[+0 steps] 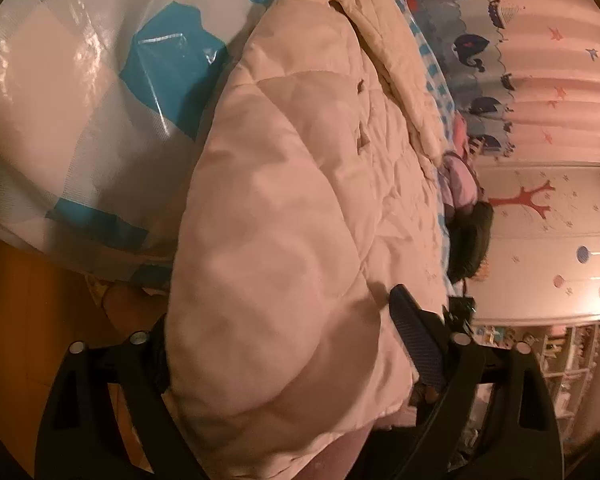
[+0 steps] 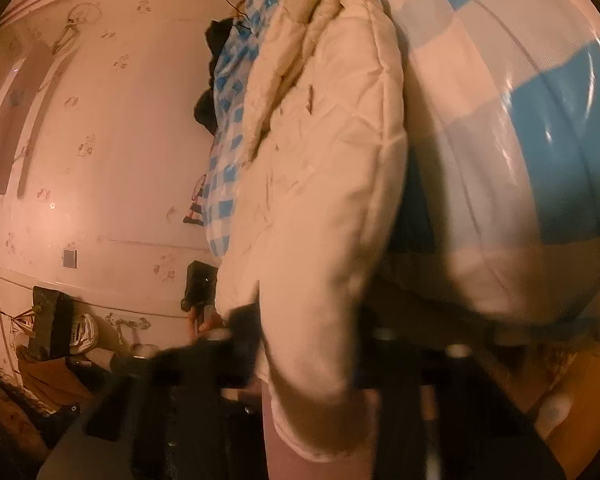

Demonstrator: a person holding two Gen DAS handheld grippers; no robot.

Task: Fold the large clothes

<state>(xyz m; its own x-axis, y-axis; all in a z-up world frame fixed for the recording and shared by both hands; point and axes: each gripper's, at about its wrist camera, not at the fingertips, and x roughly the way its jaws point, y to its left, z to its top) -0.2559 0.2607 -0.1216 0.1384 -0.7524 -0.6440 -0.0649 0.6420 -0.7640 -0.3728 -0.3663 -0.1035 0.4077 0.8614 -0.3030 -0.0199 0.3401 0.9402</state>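
Cream quilted puffer jacket (image 1: 292,208) spread lengthwise over a bed under a glossy blue-and-white checked cover (image 1: 80,92), near the bed's edge, collar end away from both cameras. Likely light for its bulk, soft and springy, with a slick shell that slides easily on the shiny cover and puffs back after pressing; best taken at a seam, hem or cuff edge where padding is thin, pinching through one layer deep enough not to slip. Left tool (image 1: 284,344) standing well apart, one ribbed pad (image 1: 418,344) clear on the right of a rounded padded fold, the other finger hidden behind the fabric on the left; the fold bulges between them, but no squeeze visible, so apparently released around it rather than clamped. Right tool (image 2: 308,356) blurred, fingers dark on either side of a narrower sleeve-like fold (image 2: 320,280) of the same jacket; jaws drawn close together and seemingly pinching that fold, though blur hides the contact itself.
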